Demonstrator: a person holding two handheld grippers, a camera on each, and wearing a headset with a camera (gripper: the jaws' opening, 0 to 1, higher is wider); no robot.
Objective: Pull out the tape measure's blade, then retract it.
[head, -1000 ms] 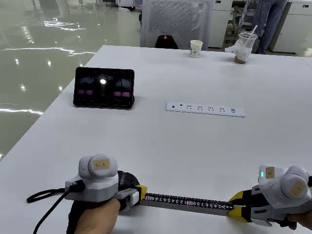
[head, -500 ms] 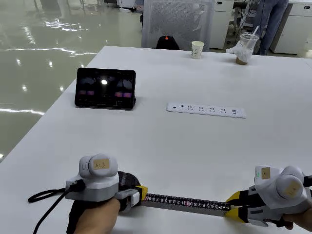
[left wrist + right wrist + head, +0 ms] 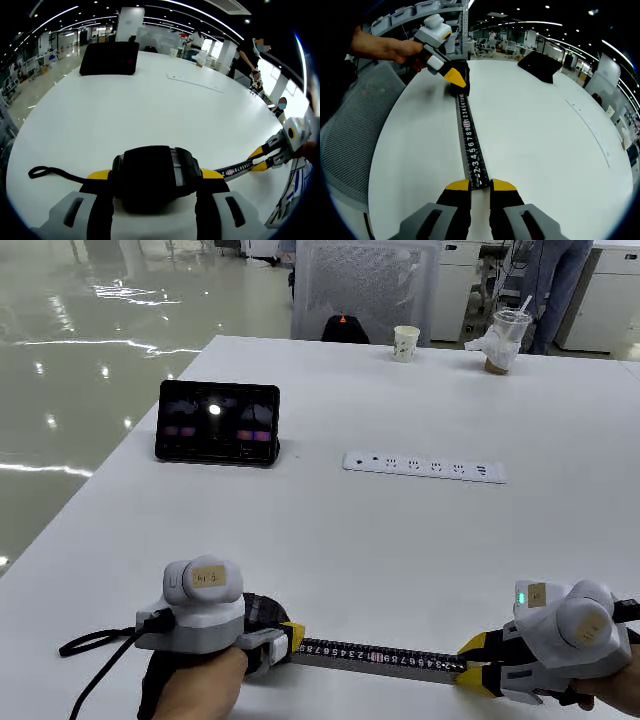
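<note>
Your left hand-held gripper (image 3: 278, 640) clamps tight around the tape measure (image 3: 155, 172) at 7 o'clock on the tabletop (image 3: 400, 540), its blade (image 3: 380, 656) lying flat toward 4 o'clock, where your right hand-held gripper (image 3: 478, 665) pinches its tip.

Left gripper (image 3: 285, 639) — pale grey rounded shell, tan label (image 3: 207, 577) on top, yellow-tipped jaws, a black cable (image 3: 112, 662) running off its left side. Across to its right, the right gripper (image 3: 478, 666) — same grey shell and yellow tips, plus a small green light (image 3: 521, 597) glowing.
</note>
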